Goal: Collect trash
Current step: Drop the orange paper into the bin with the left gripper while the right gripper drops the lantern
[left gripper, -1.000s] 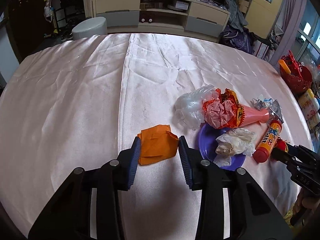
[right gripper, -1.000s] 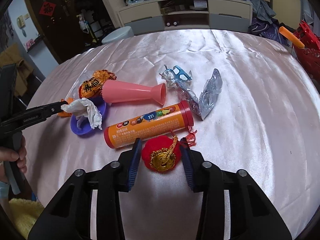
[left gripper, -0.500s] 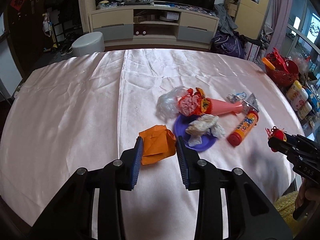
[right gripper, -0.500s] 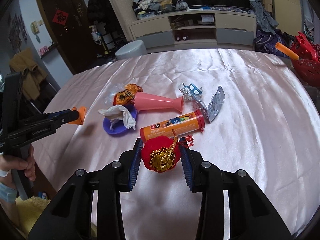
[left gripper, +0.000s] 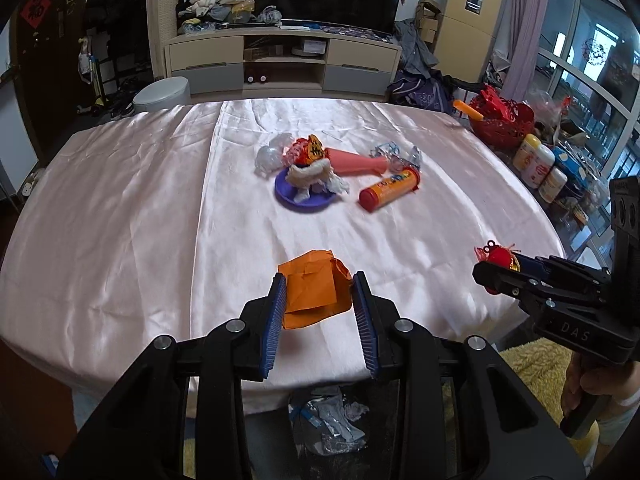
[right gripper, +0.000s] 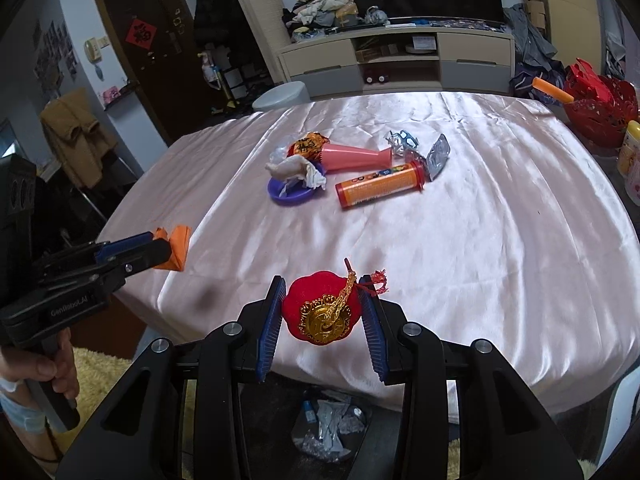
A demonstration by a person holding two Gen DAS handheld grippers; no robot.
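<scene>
Left hand-held gripper has its pads clamped on the orange paper, up off the near edge of the desk. It's light and floppy, so I'd guess a pinch across the folded middle holds best. Right hand-held gripper is squeezing the red ornament by its sides, also above the near edge; looks soft and plush, and its tassel could snag.

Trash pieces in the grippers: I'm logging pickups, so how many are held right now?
2: orange paper in the left gripper, red ornament in the right gripper, both near the table's front edge.
</scene>
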